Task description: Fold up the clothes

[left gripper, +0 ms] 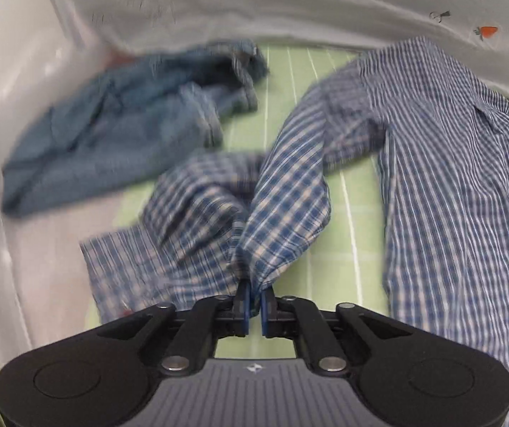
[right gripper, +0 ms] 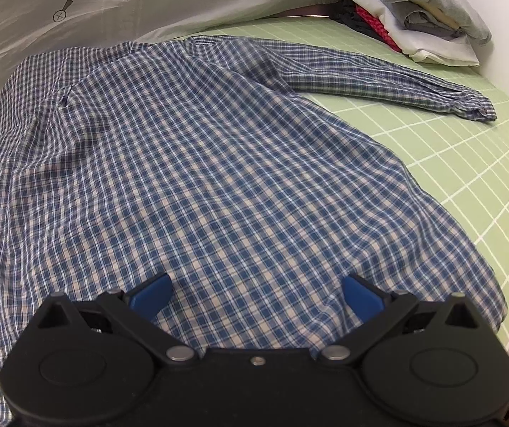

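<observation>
A blue and white checked shirt (right gripper: 190, 163) lies spread on the green gridded mat (right gripper: 467, 163), its back up, one sleeve (right gripper: 389, 85) stretched out to the right. My left gripper (left gripper: 253, 302) is shut on the shirt's other sleeve (left gripper: 282, 213) and holds the bunched cloth lifted off the mat; the shirt's body (left gripper: 460, 185) lies to its right. My right gripper (right gripper: 256, 291) is open and empty, low over the shirt's near hem, one blue fingertip (right gripper: 151, 293) on each side.
A crumpled denim garment (left gripper: 112, 131) lies at the far left of the mat. A pile of folded clothes (right gripper: 414, 17) sits at the far right corner. A white printed sheet (right gripper: 147, 0) hangs behind the mat. A white wall (left gripper: 12, 106) borders the left.
</observation>
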